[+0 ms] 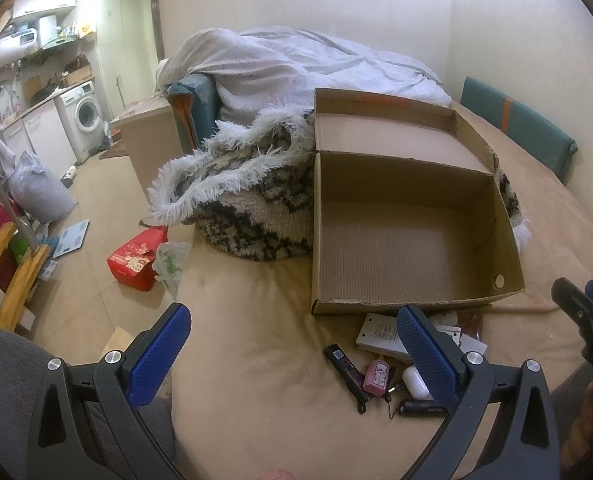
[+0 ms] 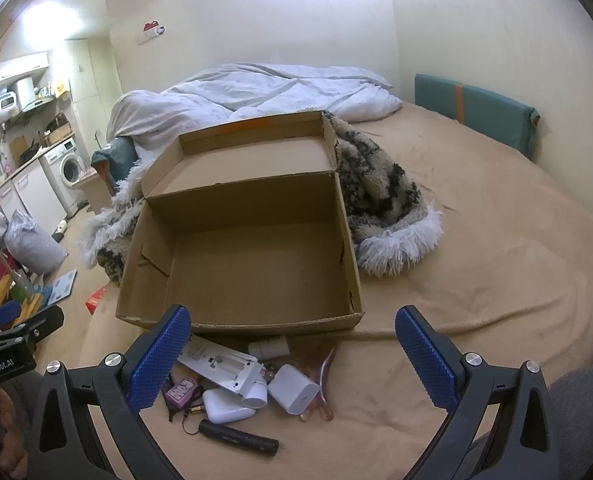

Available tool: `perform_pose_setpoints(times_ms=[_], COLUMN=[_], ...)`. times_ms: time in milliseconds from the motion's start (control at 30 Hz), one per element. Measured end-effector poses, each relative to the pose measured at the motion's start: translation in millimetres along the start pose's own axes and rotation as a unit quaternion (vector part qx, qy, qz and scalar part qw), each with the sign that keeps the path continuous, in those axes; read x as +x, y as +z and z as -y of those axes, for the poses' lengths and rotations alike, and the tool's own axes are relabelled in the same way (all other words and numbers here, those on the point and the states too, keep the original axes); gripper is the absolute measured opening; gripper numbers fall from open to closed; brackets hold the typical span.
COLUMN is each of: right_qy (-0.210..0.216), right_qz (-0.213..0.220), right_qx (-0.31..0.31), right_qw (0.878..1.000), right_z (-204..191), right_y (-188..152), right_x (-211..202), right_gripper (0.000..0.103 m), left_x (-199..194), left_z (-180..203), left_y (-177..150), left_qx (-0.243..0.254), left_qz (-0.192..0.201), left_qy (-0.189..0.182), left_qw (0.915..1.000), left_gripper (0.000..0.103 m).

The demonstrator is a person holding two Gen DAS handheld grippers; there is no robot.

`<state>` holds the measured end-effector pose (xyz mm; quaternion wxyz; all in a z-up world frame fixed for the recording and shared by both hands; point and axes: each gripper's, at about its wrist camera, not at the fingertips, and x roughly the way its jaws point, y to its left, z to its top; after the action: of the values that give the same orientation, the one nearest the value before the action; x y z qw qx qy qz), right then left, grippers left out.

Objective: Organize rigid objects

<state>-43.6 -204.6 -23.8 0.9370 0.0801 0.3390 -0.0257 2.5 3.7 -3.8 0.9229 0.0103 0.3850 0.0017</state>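
Bed (image 2: 476, 264), tan sheet: open cardboard box (image 2: 240, 264), small-item pile (image 2: 248, 388) before it, shaggy blanket (image 2: 380, 204), white duvet (image 2: 256, 92).

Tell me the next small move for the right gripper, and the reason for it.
Probably lower the open right gripper onto the white charger block. The cardboard box holds nothing yet, the small items lie just before its near wall, and that block sits nearest between the fingers.

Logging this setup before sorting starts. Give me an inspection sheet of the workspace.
Surface: bed with tan sheet, rumpled.
Job's things: open cardboard box, empty; small items in front of it: white charger, black tube, pink item, white case.
Clutter: shaggy blanket, white duvet.
Grippers: left gripper open; right gripper open; both empty.
Cables: nothing seen.
Surroundings: washing machine, red box on floor.
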Motion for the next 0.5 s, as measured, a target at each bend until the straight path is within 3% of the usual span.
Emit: perform_pose_setpoints(times_ms=[333,500], right_qy=[0.006,0.015], right_qz=[-0.004,-0.026], right_qx=[0.021,0.042], right_qw=[1.0,0.999], right_z=[14.8,30.5], right_y=[16.8,35.6], right_x=[8.5,24.0], right_gripper=[0.103,0.103], left_x=[17.1,32.6], left_z=[-16.3,-18.7], left_y=[22.8,37.9], left_qx=[-0.031,-0.027], left_qz=[-0.032,-0.059], left_qy=[-0.009,0.008], left_qw=[0.999,0.9979], left_gripper=[0.103,0.103])
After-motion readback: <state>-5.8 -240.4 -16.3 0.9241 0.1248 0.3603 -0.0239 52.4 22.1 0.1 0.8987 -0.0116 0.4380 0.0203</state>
